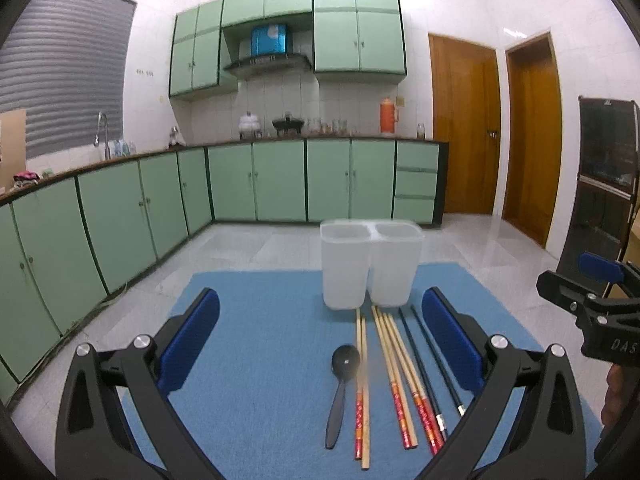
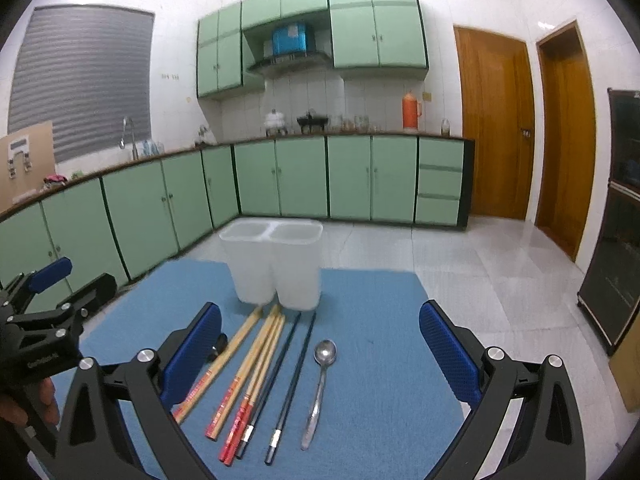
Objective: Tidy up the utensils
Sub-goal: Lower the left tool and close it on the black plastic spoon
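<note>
Mostly bamboo chopsticks [image 2: 244, 372], red-ended.

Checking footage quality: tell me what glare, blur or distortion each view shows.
Left wrist view: fisheye bends the cabinets, dark corners, overexposed ceiling, container rim slightly soft. Right wrist view: same bending, glossy floor reflects light, upper cabinets blurred.

A home kitchen. Green cabinets [image 1: 256, 184] run under a dark counter [image 1: 332, 139] with a tap [image 1: 103, 132], a range hood [image 1: 268, 62] and an orange thermos [image 1: 389, 116]. Walls are white tile [image 1: 288, 92], and two wooden doors [image 1: 466, 124] stand at the right.
</note>
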